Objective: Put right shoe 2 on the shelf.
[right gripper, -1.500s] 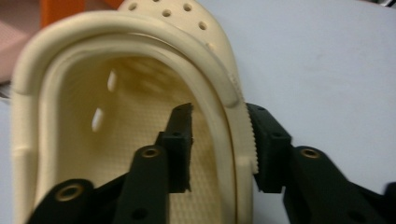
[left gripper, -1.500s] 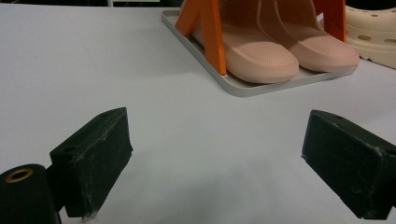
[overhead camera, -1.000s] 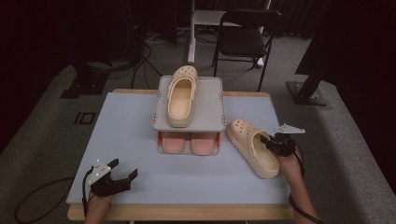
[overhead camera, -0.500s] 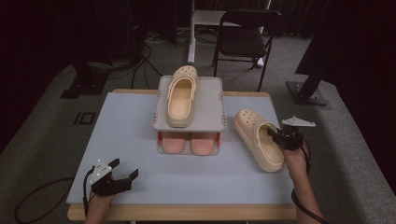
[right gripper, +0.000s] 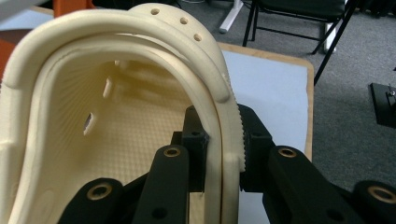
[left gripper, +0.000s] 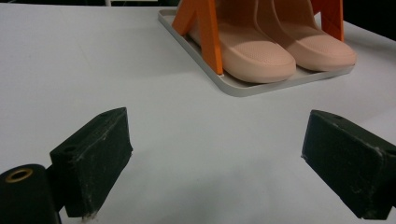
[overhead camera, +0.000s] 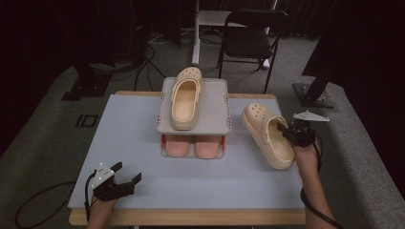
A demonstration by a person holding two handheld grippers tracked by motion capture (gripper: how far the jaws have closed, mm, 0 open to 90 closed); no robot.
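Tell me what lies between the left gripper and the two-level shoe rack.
Nothing: in the high view, bare pale-blue tabletop separates the left gripper from the shoe rack. The left gripper view shows the same bare stretch before the pink slippers.

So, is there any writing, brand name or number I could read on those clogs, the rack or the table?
None can be read.
Cream clog in the right gripper: holes and ribbing on the clog, no lettering.
Cream clog on the rack's top shelf: no logo visible.
Pink pair below: plain toes.
Grey rack and table: no labels.
Square mark on the floor: a shape, not text.
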